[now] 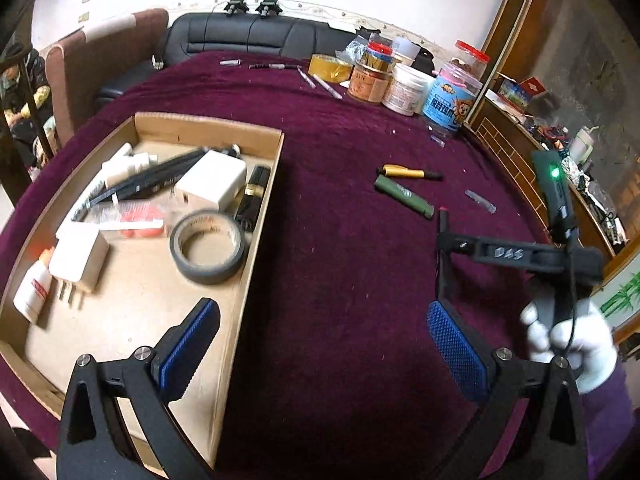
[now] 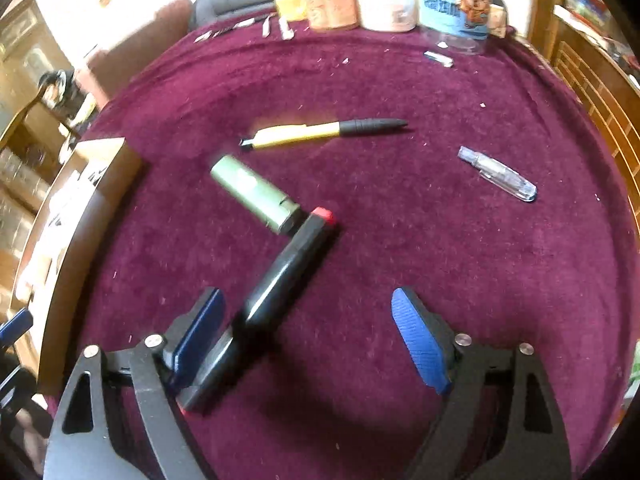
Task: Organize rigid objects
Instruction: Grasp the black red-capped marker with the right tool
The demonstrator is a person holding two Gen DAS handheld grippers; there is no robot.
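Left gripper (image 1: 320,344) hangs with its blue pads spread wide and nothing between them, one finger over the cardboard tray (image 1: 208,130) and the other over the maroon tabletop (image 1: 340,240). Inside the tray lie a roll of grey tape (image 1: 207,246), 2 white chargers, a small white bottle (image 1: 34,286), black tweezers and a black lighter (image 1: 253,196). Further right on the cloth, a green lighter (image 2: 256,194) lies just beside a yellow pen (image 2: 320,133), with a clear pen cap (image 2: 496,174) well apart from both. Jars and tubs (image 1: 404,88) stand at the far edge. Right gripper (image 2: 308,340), held by a white-gloved hand (image 1: 568,340), stands open around a black marker (image 2: 272,292) with red ends; the marker lies slantwise on the cloth close against the left pad, clear of the right pad, its far tip next to the green lighter.
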